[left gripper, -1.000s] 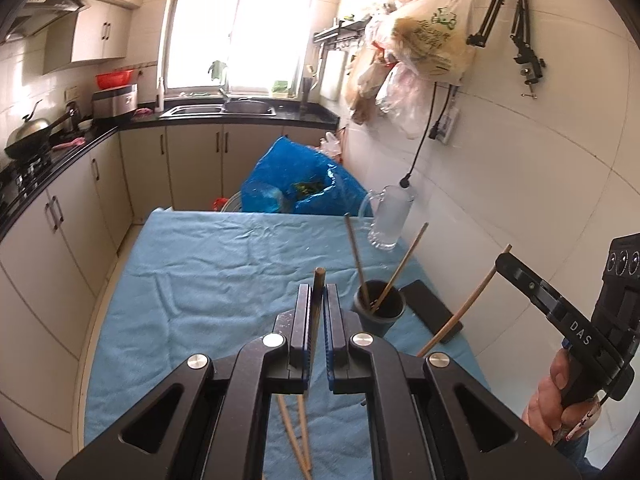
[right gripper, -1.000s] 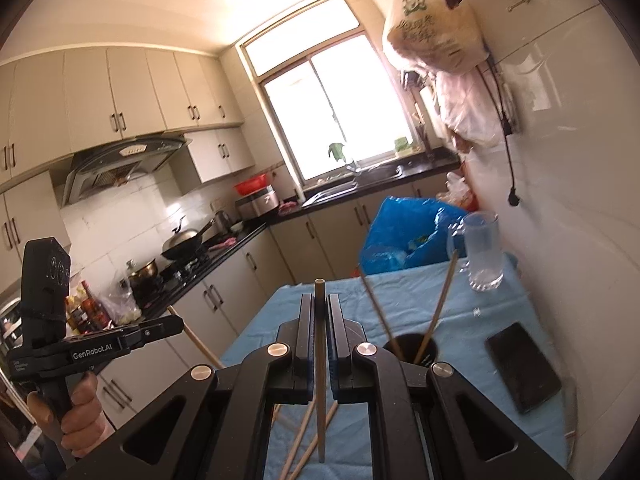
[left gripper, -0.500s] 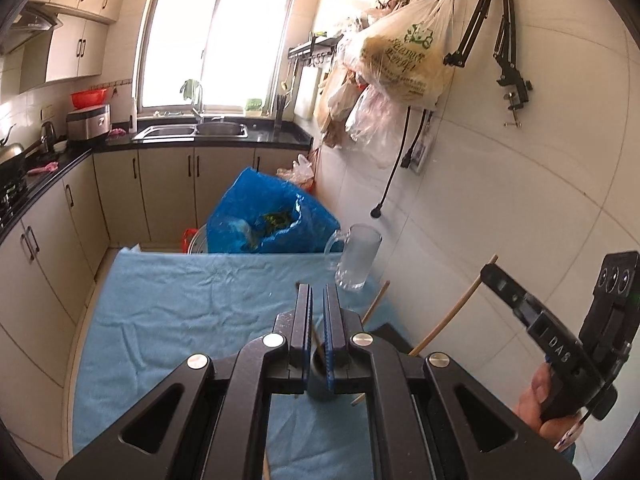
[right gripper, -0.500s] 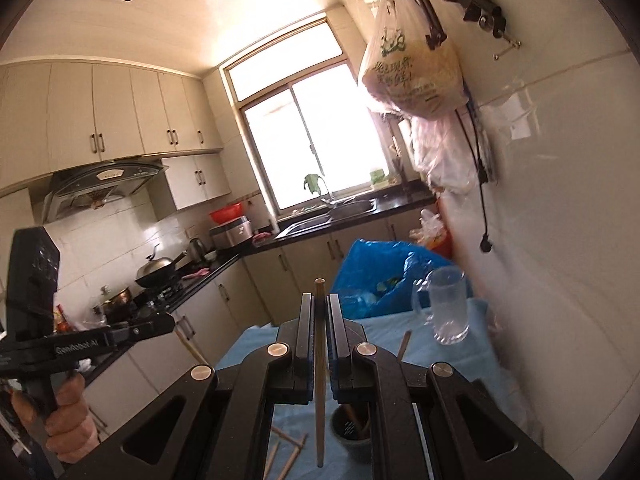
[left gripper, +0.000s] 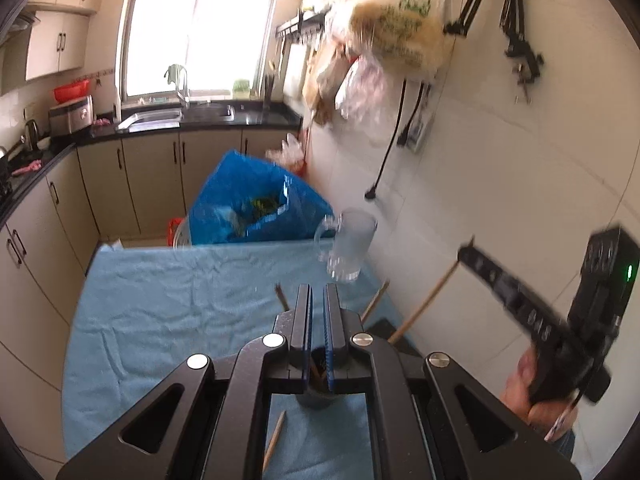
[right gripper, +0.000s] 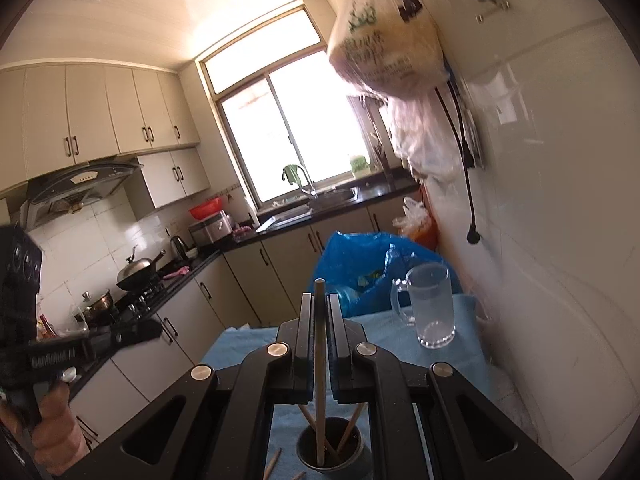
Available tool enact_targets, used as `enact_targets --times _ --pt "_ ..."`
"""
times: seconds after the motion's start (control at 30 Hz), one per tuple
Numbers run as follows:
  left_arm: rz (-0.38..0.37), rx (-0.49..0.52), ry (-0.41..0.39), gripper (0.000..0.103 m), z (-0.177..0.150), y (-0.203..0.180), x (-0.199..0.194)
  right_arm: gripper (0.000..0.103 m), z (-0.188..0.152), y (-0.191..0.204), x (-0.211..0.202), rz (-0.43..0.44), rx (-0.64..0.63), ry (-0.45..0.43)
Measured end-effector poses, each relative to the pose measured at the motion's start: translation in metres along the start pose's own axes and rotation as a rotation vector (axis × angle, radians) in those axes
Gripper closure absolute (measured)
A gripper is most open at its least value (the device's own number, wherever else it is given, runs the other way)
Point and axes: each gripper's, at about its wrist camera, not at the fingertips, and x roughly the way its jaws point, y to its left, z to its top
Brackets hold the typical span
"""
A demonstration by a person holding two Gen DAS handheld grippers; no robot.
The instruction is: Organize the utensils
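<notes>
- Right, biggest first: the worktop, draped in a wrinkled blue cloth, runs away towards a blue bag at its far edge, with the white tiled wall along its right side.
- Over by that wall stands a clear glass mug, upright on the cloth, well apart from both grippers.
- Now the dark round cup, close under both cameras — in the right wrist view it holds several chopsticks leaning against its rim.
- Right gripper: nearly closed, its jaws clamped on a single wooden chopstick. The stick stands upright between them, its top poking just above the fingertips and its lower end down inside the cup.
- From the left wrist view that same gripper shows at the right edge, gripped in a hand, the chopstick slanting down out of its tip.
- Left gripper: jaws drawn almost together with only a thin slit between them, directly above the cup. Whether anything sits in that slit, I cannot tell.
- Smallest bits: one loose chopstick lies on the cloth just beside the cup, and two chopstick tips peek out on either side of the left gripper's fingers.
</notes>
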Motion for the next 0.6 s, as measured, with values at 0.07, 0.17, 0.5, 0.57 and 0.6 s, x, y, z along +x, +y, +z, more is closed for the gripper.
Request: enact_targets --times 0.07,0.17,0.5,0.57,0.6 --pt "-0.007 0.015 0.064 0.098 -0.020 0.005 0.013 0.097 -0.003 -0.002 0.005 -0.004 -0.002 0.011" --pt "0.000 0.055 0.190 0.095 -0.059 0.014 0.039 0.097 -0.006 -0.005 0.010 -0.009 -0.001 0.024" --pt "-0.048 0.085 0.601 0.080 -0.159 0.023 0.157 0.097 -0.007 -0.007 0.014 -0.014 -0.004 0.028" --pt "-0.060 0.101 0.625 0.069 -0.168 0.017 0.167 0.097 -0.007 -0.007 0.014 -0.016 -0.004 0.028" --pt "-0.060 0.106 0.628 0.067 -0.169 0.014 0.171 0.097 -0.006 -0.008 0.014 -0.018 -0.004 0.027"
